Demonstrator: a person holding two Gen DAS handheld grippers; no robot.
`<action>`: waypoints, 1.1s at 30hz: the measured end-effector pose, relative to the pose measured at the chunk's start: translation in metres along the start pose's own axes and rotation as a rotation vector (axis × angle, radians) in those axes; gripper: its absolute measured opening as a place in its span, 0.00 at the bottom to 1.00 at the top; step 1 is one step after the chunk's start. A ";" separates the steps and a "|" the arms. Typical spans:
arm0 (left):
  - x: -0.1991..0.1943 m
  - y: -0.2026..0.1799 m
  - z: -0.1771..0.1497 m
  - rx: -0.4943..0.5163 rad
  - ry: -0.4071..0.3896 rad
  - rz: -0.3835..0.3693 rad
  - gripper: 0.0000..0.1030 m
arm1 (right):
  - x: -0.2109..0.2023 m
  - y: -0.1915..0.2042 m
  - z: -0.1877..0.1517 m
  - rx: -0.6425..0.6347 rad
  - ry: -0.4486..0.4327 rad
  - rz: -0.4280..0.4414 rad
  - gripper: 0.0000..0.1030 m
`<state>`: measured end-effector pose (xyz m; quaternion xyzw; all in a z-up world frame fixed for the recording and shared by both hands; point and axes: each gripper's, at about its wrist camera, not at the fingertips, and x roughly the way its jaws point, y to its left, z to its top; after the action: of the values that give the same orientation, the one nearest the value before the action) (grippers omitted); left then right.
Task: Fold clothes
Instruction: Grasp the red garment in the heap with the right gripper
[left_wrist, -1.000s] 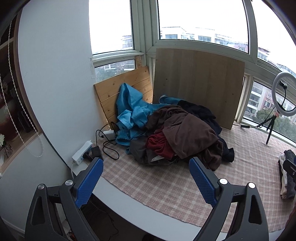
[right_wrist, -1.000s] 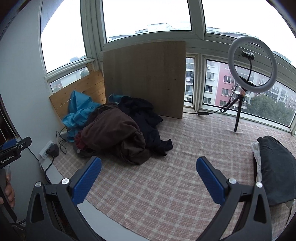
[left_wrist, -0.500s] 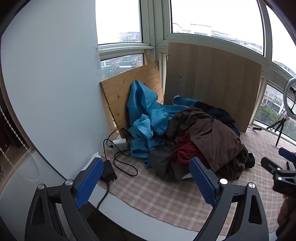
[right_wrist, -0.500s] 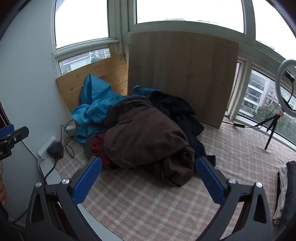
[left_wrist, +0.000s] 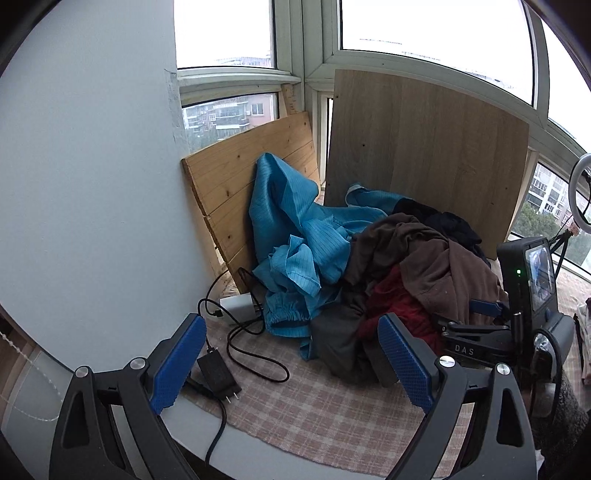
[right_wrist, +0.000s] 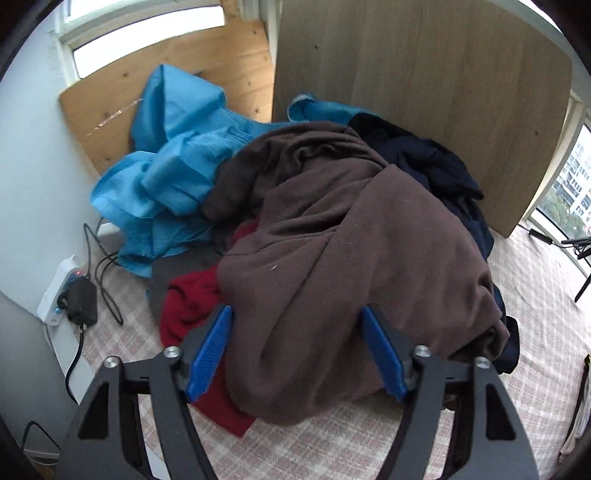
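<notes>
A pile of clothes lies on a checked cloth. A brown garment is on top, a blue one at the back left, a red one below and a dark navy one behind. My right gripper points down at the pile's near edge. Its jaws are closing and a fold of the brown garment bulges between the blue pads. My left gripper is open and holds nothing. It hovers over the cloth, short of the blue garment and a grey garment.
Two wooden boards lean against the windows behind the pile. A power strip, a black adapter and cables lie at the left by the wall. The right tool's screen stands at the right of the left wrist view.
Both grippers have come closer to the pile. The right jaws have narrowed from wide open and now straddle the brown garment. The right tool has come further into the left wrist view.
</notes>
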<state>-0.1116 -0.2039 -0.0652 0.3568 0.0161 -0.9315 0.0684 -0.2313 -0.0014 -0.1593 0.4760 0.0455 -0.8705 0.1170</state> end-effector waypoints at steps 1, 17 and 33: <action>0.002 0.002 0.001 -0.001 0.000 -0.001 0.91 | 0.002 -0.005 0.004 0.021 0.015 0.014 0.38; 0.021 0.007 0.024 0.003 -0.032 -0.036 0.92 | -0.111 -0.077 0.116 0.196 -0.251 0.164 0.09; 0.039 0.035 0.016 -0.030 0.006 -0.011 0.92 | -0.117 -0.062 0.089 0.155 -0.222 -0.108 0.63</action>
<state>-0.1460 -0.2443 -0.0783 0.3586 0.0324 -0.9304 0.0687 -0.2582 0.0603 -0.0149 0.3814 -0.0095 -0.9236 0.0373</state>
